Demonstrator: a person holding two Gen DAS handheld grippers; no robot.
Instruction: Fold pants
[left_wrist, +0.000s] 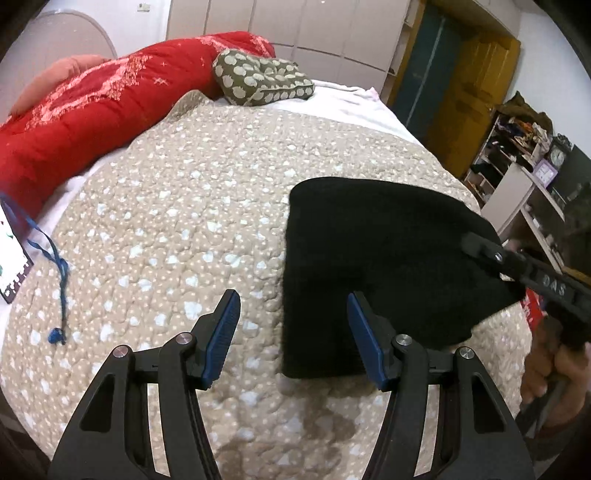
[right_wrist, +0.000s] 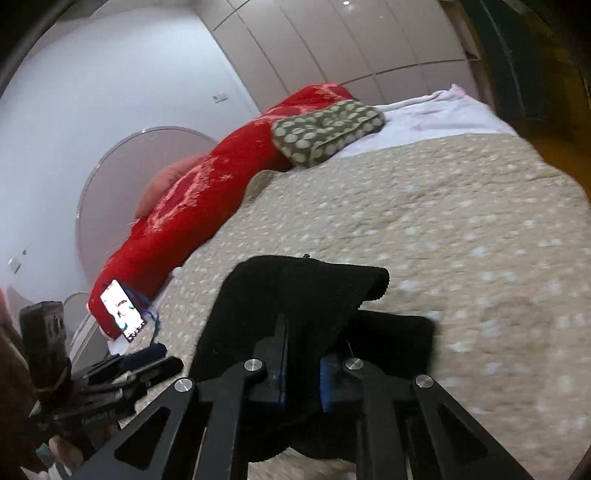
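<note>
Black pants (left_wrist: 369, 266) lie folded on the beige quilt, right of centre in the left wrist view. My left gripper (left_wrist: 291, 332) is open and empty, hovering just in front of the pants' near left edge. My right gripper (left_wrist: 476, 243) comes in from the right and pinches the pants' right edge. In the right wrist view the right gripper (right_wrist: 303, 369) is shut on a bunch of the black pants (right_wrist: 295, 295), lifted a little off the quilt. The left gripper shows at the lower left of that view (right_wrist: 147, 365).
A beige dotted quilt (left_wrist: 184, 206) covers the bed. A red duvet (left_wrist: 92, 107) and an olive patterned cushion (left_wrist: 258, 79) lie at the far side. A phone (right_wrist: 120, 308) with a blue cord (left_wrist: 59, 280) lies at the left. Shelves (left_wrist: 517, 155) stand right of the bed.
</note>
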